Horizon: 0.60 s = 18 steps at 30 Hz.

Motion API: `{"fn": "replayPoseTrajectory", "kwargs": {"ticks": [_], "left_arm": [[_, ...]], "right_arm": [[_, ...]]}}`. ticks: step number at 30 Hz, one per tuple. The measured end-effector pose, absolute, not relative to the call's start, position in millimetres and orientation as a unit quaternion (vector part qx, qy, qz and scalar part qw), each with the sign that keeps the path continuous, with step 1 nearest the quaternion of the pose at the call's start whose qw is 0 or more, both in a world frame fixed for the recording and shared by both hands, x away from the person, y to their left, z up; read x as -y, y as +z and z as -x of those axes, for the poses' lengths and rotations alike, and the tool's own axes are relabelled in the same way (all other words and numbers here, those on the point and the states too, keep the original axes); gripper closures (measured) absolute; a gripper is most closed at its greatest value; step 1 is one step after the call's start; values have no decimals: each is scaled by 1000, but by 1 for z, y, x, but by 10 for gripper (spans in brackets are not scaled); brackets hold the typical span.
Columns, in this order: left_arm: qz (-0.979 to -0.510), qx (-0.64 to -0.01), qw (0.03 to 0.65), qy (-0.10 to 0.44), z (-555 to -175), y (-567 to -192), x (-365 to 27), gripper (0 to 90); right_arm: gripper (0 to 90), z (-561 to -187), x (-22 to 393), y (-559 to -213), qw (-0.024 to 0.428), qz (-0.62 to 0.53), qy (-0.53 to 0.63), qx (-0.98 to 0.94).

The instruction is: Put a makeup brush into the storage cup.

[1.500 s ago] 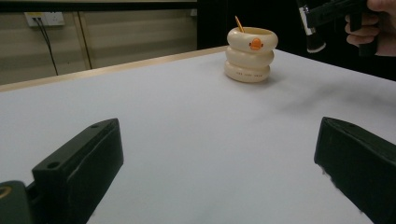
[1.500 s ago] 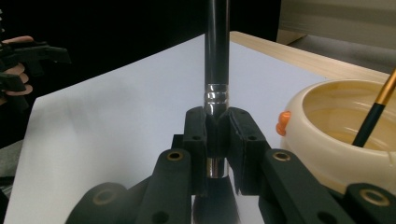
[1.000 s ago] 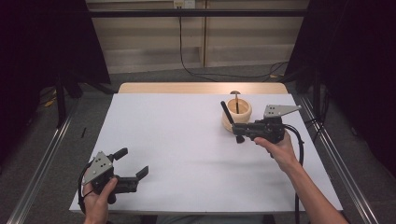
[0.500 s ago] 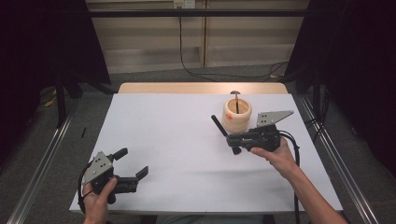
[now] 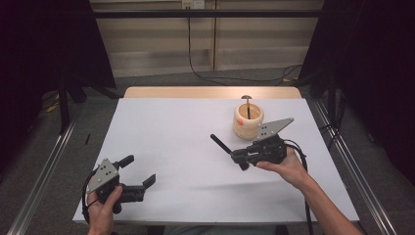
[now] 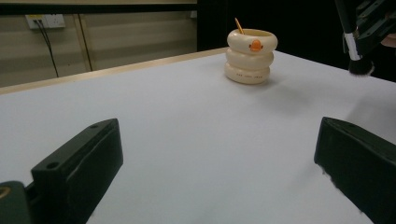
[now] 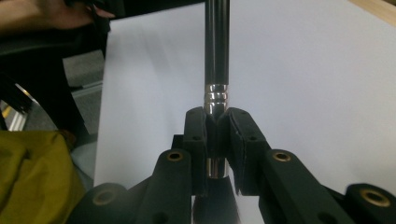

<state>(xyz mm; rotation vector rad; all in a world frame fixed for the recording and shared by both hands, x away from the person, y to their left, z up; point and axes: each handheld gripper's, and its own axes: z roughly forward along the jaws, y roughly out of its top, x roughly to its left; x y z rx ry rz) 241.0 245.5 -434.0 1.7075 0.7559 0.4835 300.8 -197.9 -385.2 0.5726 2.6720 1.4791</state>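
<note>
White sheet covers the table. High view: one cream ringed cup stands far right, one thin stick-handled tool upright inside it. Right gripper sits just in front of the cup, apart from it, lying roughly level above the sheet, pinching one black makeup brush; handle end slants up-left, bristle end pokes out below the jaws. Grip is at the ferrule, probably so the tuft stays controllable for putting it away in the cup or sweeping. Left gripper rests near the front left corner, well apart from everything, jaws spread with nothing between; looks parked, not needed for a one-hand job.

Left gripper view: both black jaws wide apart, bare sheet between. Cup is three stacked rings with an orange duck mark, one orange-brown stick leaning out of the top. Brush hangs top right in the other gripper, dark tuft pointing down, close to the sheet; contact unclear.

Right gripper view: jaws pressed together on the brush, pads clamping the silver ferrule, black handle running straight away from the camera. A hand shows top left beyond the sheet edge.

Count: two grippers, one brush, one cup, one tool in the cup.
</note>
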Motion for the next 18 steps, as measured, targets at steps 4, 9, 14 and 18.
{"fn": "replayPoseTrajectory", "kwargs": {"ticks": [4,9,14,18], "left_arm": [[-728,-322,570,206,-241,-434,-245,9],[-728,-324,568,206,-242,-435,-244,9],[-730,-322,566,206,-242,-435,-243,9],[-731,-321,566,207,-243,-436,-243,10]], "right_arm": [[776,-301,195,-385,12,-182,445,-877],[776,-302,190,-383,21,-170,417,-893],[776,-304,180,-380,21,-148,379,-913],[776,-308,170,-380,9,-139,346,-928]]}}
